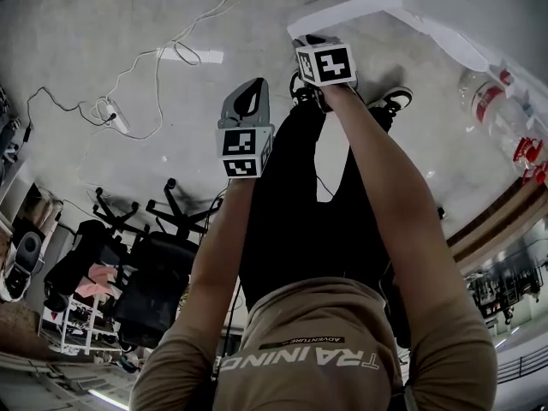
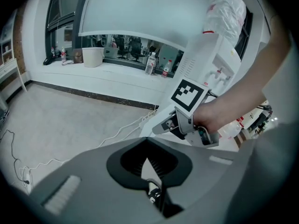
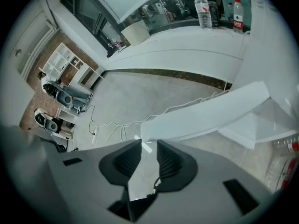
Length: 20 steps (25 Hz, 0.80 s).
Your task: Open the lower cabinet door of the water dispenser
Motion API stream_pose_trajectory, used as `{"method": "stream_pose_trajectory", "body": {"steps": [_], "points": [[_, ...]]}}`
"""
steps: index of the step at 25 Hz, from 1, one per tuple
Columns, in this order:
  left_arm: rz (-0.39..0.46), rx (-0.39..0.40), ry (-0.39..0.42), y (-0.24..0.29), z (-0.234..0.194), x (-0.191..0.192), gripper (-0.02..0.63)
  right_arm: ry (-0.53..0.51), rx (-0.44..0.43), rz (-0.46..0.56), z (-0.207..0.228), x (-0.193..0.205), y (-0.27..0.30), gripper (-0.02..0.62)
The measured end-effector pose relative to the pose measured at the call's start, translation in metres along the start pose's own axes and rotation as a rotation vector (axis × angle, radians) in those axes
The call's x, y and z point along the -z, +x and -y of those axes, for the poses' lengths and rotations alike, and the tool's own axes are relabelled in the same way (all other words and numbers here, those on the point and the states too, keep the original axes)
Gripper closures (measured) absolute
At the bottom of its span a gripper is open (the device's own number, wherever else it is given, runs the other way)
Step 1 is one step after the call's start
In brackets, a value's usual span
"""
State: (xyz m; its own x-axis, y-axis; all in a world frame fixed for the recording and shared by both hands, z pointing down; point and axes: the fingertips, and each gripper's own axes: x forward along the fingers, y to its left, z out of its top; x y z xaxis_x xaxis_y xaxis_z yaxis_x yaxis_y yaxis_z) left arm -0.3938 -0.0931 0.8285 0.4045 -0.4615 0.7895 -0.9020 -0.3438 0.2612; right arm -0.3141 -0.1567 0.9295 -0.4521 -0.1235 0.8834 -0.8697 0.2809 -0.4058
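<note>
I'm holding both arms stretched out ahead and angled downward, the left forearm (image 1: 218, 255) running alongside the right forearm (image 1: 385, 187). The left hand-held gripper (image 1: 250, 92) is pointing down with its jaws resting together, nothing between them. The right hand-held gripper (image 3: 145, 148) is reaching slightly further out, its jaws standing apart, the gap bare.

Bare floor (image 1: 86, 24) is lying open on the left, a cable (image 1: 178, 48) trailing across it; the jutting cabinet door (image 1: 342, 11) is blocking ahead, bottles (image 1: 492, 101) crowding the right.
</note>
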Motion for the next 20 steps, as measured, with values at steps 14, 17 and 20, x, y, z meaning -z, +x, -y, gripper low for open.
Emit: {"method": "stream_pose_trajectory", "body": {"steps": [14, 17, 20], "points": [[0.024, -0.023, 0.065, 0.013, 0.014, -0.027, 0.614, -0.089, -0.001, 0.220, 0.039, -0.033, -0.050, 0.556], [0.037, -0.017, 0.052, 0.008, 0.036, -0.032, 0.614, -0.106, 0.019, 0.169, 0.054, 0.000, -0.073, 0.583], [0.062, -0.009, 0.034, 0.005, 0.060, -0.043, 0.614, -0.142, 0.023, 0.132, 0.066, 0.032, -0.102, 0.584]]}}
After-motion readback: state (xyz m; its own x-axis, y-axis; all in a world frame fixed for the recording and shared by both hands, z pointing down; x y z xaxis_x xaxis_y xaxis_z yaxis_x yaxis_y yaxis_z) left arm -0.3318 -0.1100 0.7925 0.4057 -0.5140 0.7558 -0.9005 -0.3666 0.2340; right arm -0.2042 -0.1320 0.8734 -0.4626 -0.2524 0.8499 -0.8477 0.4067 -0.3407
